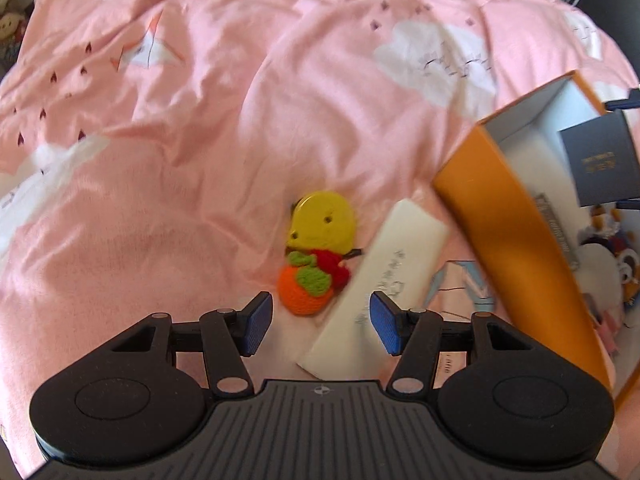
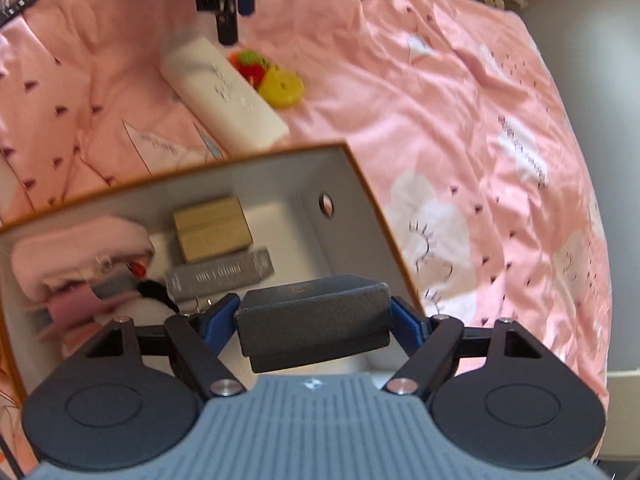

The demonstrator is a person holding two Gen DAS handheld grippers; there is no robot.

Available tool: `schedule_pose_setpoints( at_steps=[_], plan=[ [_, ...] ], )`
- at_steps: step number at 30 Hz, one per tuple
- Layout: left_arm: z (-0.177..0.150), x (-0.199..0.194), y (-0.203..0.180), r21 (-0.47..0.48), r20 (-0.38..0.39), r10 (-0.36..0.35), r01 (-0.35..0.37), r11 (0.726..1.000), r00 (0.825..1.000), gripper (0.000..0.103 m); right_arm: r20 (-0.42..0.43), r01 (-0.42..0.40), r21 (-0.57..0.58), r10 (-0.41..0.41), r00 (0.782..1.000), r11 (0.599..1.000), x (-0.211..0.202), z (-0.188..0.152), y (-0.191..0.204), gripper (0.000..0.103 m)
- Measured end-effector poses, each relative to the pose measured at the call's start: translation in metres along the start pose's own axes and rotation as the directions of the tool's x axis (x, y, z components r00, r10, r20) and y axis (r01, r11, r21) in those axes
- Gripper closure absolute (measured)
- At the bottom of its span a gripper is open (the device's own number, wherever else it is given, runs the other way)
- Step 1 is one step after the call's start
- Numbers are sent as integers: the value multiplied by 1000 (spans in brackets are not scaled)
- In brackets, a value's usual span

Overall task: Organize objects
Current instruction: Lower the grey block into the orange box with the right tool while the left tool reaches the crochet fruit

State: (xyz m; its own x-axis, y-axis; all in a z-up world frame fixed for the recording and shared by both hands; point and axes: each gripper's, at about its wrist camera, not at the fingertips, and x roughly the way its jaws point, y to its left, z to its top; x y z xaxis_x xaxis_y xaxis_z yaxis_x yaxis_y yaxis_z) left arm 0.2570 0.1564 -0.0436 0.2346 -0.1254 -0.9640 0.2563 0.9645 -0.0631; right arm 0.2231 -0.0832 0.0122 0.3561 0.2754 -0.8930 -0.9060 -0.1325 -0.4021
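Dark box (image 2: 312, 320), clamped between my right tongs (image 2: 316, 326), hangs above the open orange box (image 2: 372, 196), which holds a tan box (image 2: 212, 228) and grey box (image 2: 220, 274). My left tongs (image 1: 320, 322), spread and empty, hover over the pink bed (image 1: 160, 180) near a white box (image 1: 376, 280) and crochet toy (image 1: 316, 256).

Pink bed (image 1: 160, 160), crochet toy (image 1: 316, 256), white box (image 1: 384, 280), orange box (image 1: 508, 232)

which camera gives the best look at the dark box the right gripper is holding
The right wrist view: the dark box sits close and central, clamped in the right hand-held gripper over the orange box. The left wrist view shows only its top at the far edge.
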Motion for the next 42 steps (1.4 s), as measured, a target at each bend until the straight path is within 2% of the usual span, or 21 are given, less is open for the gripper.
schedule_pose_setpoints(
  at_steps=[6, 11, 15, 20, 24, 28, 34, 38, 42],
  plan=[
    [11, 32, 12, -30, -78, 21, -23, 999, 997, 30, -80, -28, -27, 26, 997, 999, 33, -22, -5, 23],
    [14, 42, 22, -95, -94, -39, 30, 995, 995, 23, -107, -64, -50, 58, 993, 997, 52, -29, -7, 23],
    [20, 46, 27, -139, -108, -87, 72, 988, 990, 22, -113, -92, -76, 83, 990, 993, 61, -30, -2, 23],
    [23, 52, 33, -190, -139, -172, 144, 971, 975, 22, -101, -105, -78, 97, 990, 991, 65, -30, -1, 23],
    [24, 55, 35, -214, -139, -187, 155, 965, 972, 18, -92, -111, -83, 103, 990, 990, 65, -29, -1, 23],
    [26, 56, 37, -229, -138, -194, 159, 960, 971, 18, -77, -130, -99, 123, 989, 987, 61, -27, 1, 23],
    [23, 53, 38, -229, -111, -189, 160, 960, 976, 28, -54, -183, -114, 178, 983, 977, 53, -23, 4, 23],
    [20, 46, 42, -238, -98, -176, 148, 960, 980, 49, -33, -209, -120, 207, 978, 971, 48, -16, 5, 23],
    [19, 42, 44, -244, -97, -173, 145, 959, 980, 50, -48, -244, -138, 240, 970, 960, 46, -11, 12, 23]
  ],
)
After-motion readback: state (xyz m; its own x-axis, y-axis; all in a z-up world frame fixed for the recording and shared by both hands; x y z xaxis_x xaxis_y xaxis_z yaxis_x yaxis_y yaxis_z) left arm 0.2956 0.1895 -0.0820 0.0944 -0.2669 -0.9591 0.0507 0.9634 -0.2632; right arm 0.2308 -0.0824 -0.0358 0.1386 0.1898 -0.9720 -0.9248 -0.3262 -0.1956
